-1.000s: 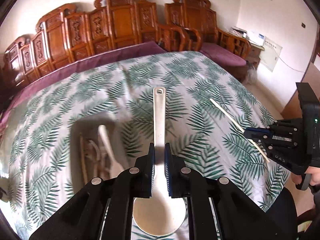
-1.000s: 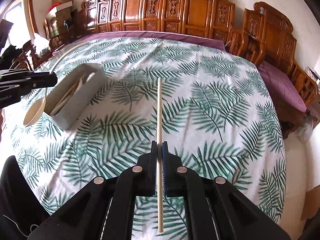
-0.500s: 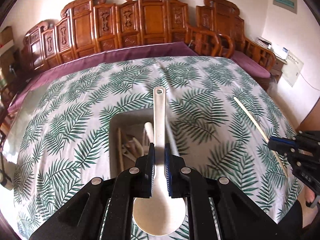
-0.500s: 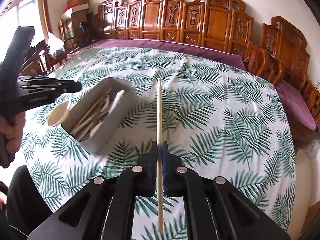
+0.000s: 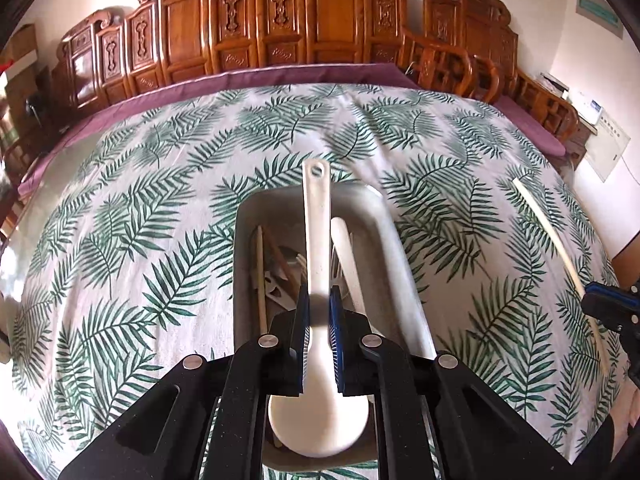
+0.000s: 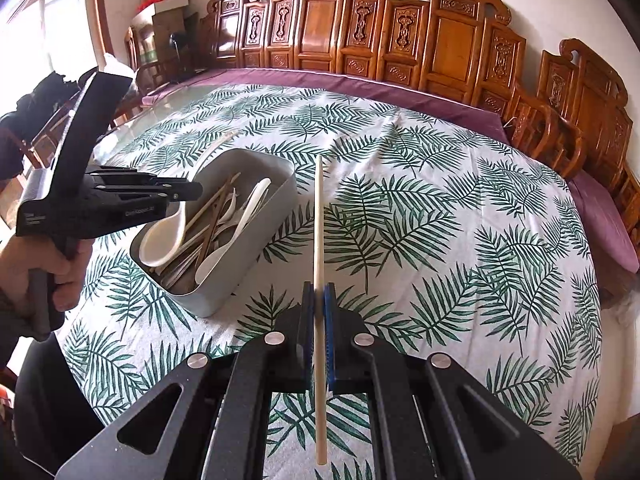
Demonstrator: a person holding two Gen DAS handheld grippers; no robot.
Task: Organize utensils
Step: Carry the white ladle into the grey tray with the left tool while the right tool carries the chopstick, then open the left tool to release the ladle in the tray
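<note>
My left fingers (image 5: 318,320) grip the white spoon (image 5: 318,428) by its handle above the grey box (image 6: 276,168); it seems light, smooth, slippery. My right fingers (image 6: 319,312) pinch a thin, stiff chopstick (image 6: 319,220).

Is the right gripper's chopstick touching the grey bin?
Apart. The right wrist view shows leafy tablecloth between the chopstick and the bin.

small print on left gripper (image 6: 104,200), illegible

Home dining room, carved wooden chairs (image 6: 452,40) along the wall, leaf-print tablecloth (image 6: 420,216) on large table
</note>
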